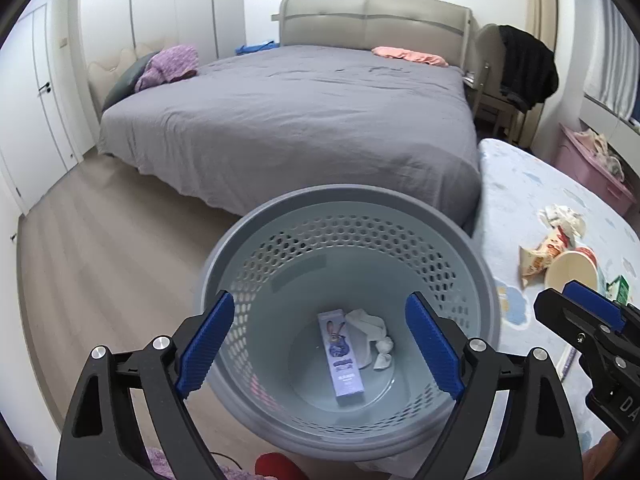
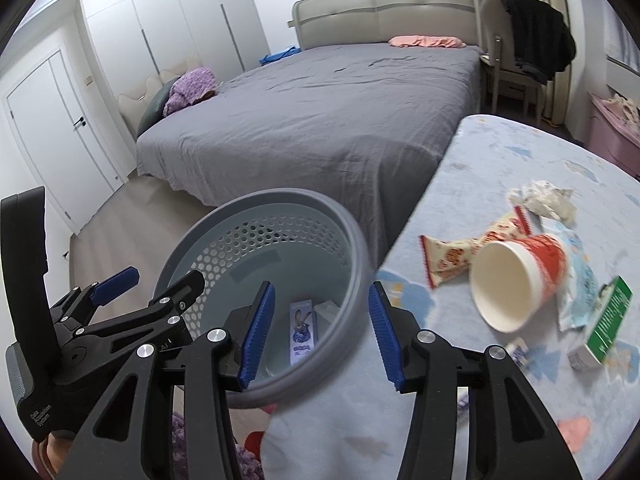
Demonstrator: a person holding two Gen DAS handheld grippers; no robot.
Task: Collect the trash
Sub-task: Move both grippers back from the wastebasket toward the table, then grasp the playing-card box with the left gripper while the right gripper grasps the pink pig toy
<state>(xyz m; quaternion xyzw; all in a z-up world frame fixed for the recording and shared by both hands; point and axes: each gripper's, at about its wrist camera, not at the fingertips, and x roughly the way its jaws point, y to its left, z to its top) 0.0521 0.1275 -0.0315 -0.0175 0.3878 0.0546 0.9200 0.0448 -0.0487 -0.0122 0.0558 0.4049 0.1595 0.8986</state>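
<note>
Nearest my left lens, my left gripper (image 1: pixel 320 344) tilts steeply down over the grey bin (image 1: pixel 489 280), its blue fingers (image 1: pixel 206 346) spread wide with nothing pinched between them; they frame the bin's mouth without touching the rim. Down on the bin floor I see a purple box (image 1: pixel 342 356) lying flat with a crumpled white tissue (image 1: pixel 372 336) just beside it on the right.

Moving right, my right gripper (image 2: pixel 322 332) also points downward, above the bin's near right rim where it meets the pale blue patterned sheet (image 2: pixel 500 152). Its jaws stand partly apart and empty; I see no pad pressing on the rim or anything else.

Further right, the rest of the rubbish lies on that sheet: a red and white snack wrapper (image 2: pixel 452 258), a red paper cup (image 2: pixel 520 280) tipped on its side with its mouth toward me, crumpled paper (image 2: pixel 544 200) behind it, a light blue packet (image 2: pixel 580 292) touching the cup, a green carton (image 2: pixel 610 320), and a small white scrap (image 2: pixel 518 350) near the cup's mouth.
</note>
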